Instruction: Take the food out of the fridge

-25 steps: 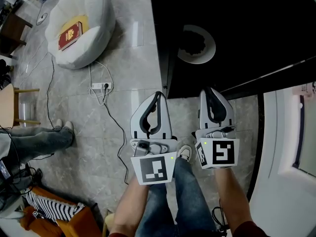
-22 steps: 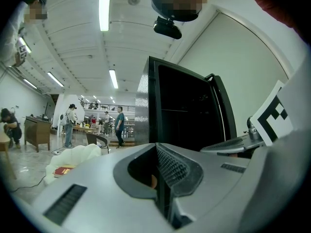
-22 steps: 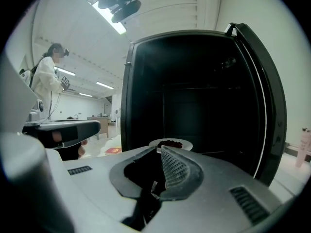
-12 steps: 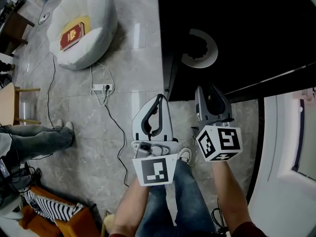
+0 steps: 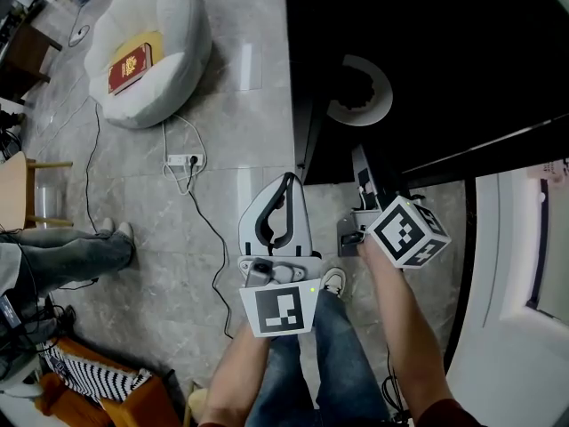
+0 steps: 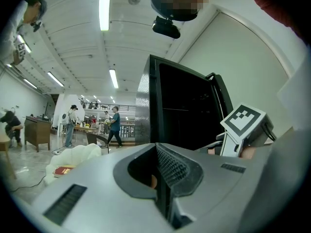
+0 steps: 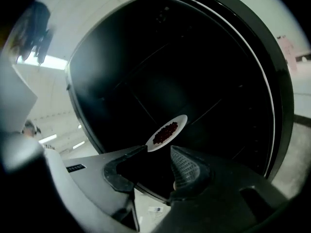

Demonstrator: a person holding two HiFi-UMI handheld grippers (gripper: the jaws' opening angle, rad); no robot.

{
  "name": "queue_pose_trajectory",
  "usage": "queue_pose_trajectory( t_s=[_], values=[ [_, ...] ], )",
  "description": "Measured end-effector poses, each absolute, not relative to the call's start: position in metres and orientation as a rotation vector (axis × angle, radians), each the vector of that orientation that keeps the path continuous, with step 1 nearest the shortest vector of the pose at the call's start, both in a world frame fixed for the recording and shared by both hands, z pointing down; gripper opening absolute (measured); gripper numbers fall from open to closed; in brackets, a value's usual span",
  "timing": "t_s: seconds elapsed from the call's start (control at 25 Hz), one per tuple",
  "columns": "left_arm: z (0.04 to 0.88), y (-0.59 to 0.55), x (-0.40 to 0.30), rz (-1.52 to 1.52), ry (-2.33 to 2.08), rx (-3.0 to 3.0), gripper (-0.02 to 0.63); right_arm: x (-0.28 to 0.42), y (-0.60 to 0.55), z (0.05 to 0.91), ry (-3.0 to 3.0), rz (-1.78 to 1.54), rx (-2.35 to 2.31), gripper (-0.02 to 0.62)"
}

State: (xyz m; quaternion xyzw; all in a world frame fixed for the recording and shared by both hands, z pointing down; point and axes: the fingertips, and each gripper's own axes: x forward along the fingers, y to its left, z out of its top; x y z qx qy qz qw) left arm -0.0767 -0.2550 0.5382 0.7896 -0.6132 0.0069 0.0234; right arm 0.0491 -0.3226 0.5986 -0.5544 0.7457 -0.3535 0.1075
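The black fridge [image 5: 462,52] stands open, dark inside. A white plate [image 5: 359,87] with dark red food [image 7: 165,132] rests on a shelf in it. My right gripper [image 5: 363,169] is rolled onto its side just in front of the fridge's opening and points at the plate [image 7: 167,131], still apart from it. Its jaws have just been opening and stand open with nothing between them [image 7: 158,152]. My left gripper [image 5: 286,178] hangs beside it over the floor, shut and empty [image 6: 156,147].
A white fridge door [image 5: 507,265] stands open at the right. On the grey tiled floor lie a white beanbag [image 5: 169,43] with a red book [image 5: 127,64], and a power strip [image 5: 182,158] with cables. A person's legs [image 5: 71,252] are at the left.
The right gripper has rolled onto its side, its marker cube now tilted, and its jaws have gone from shut to open. The left gripper has not moved.
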Motion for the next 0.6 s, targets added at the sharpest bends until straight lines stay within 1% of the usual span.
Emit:
queue_pose_trajectory(
  t_s=[0.16,0.6],
  values=[
    [0.537,-0.256,-0.078,0.022,-1.903,2.447,0.012,0.055,-0.334,0.6,2.016,-1.174,-1.505,0.149],
    [0.536,-0.256,-0.079,0.038,-1.915,2.449,0.012,0.057,-0.349,0.609,1.693,-1.375,-1.256,0.164]
  ],
)
